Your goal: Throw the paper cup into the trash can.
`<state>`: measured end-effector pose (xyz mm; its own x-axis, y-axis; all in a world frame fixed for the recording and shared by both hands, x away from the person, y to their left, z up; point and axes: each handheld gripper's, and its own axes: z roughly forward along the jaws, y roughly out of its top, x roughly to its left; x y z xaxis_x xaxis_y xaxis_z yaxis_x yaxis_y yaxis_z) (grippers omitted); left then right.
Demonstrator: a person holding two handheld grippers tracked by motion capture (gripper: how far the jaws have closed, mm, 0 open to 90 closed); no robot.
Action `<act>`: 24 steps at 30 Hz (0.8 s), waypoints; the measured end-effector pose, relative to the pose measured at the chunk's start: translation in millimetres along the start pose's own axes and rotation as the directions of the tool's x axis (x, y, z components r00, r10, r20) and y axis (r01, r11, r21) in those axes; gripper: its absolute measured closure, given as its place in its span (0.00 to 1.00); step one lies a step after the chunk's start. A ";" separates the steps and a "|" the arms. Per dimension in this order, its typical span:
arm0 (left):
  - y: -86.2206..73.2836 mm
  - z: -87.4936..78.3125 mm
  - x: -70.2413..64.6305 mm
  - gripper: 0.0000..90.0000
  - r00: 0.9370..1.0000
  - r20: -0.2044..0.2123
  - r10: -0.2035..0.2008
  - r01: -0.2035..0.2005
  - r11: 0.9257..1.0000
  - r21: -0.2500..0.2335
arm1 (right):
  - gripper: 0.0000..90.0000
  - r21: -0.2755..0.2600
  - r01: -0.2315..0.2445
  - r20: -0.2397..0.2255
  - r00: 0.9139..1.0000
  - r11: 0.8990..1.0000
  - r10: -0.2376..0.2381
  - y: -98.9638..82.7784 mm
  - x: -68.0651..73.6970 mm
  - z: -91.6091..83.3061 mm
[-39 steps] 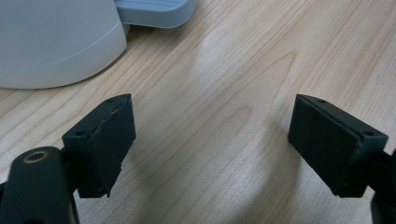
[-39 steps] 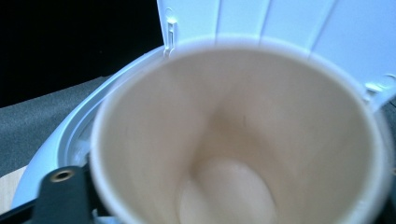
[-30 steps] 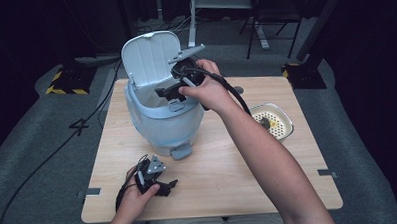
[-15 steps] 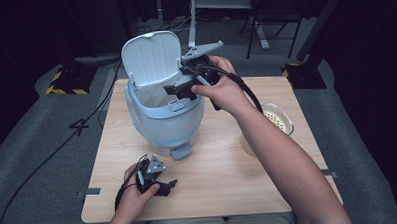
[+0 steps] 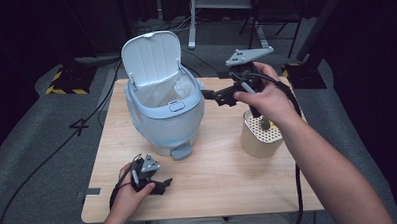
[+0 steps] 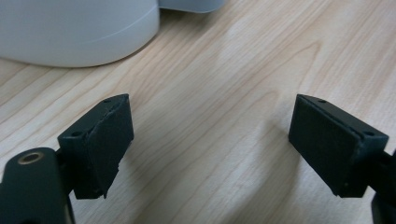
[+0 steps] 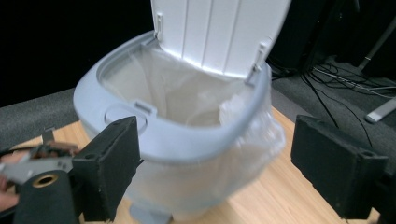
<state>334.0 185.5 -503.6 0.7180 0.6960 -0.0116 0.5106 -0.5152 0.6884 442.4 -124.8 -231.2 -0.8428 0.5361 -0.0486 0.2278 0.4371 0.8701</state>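
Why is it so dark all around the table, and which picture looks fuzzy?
High view: light falls on the pale wooden table while the floor and room behind go nearly black. Right gripper view: the light blue lidded bin looks soft and slightly smeared, its clear liner glowing whitish. Left gripper view: wood grain is sharp, and each black jaw casts a soft shadow on the table.

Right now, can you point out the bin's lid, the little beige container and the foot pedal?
bin lid [image 5: 152, 57]: high view, middle of the raised lid's inner face.
beige container [image 5: 257, 142]: high view, its front wall.
foot pedal [image 5: 181, 152]: high view, top of the pedal.
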 end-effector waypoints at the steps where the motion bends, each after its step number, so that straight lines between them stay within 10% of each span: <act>1: -0.2 -0.1 0.1 0.16 1.000 0.002 0.001 -0.001 1.000 0.002 | 0.18 0.002 -0.002 0.003 1.000 1.000 0.002 -4.3 -1.6 -7.7; 12: -2.2 -1.9 0.0 0.16 1.000 -0.002 -0.018 0.018 1.000 0.003 | 0.21 0.012 -0.025 0.064 0.998 1.000 0.024 -50.3 -19.7 -85.2; 24: -5.5 -4.9 3.3 0.18 0.997 -0.042 -0.061 0.060 0.998 -0.010 | 0.23 0.046 -0.063 0.079 0.995 0.997 0.059 -138.8 -18.9 -111.5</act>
<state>331.3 193.0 -503.9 0.6652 0.7463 -0.0230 0.5483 -0.4674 0.6935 372.3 -276.1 -296.3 -0.7869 0.6160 -0.0359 0.3024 0.4357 0.8477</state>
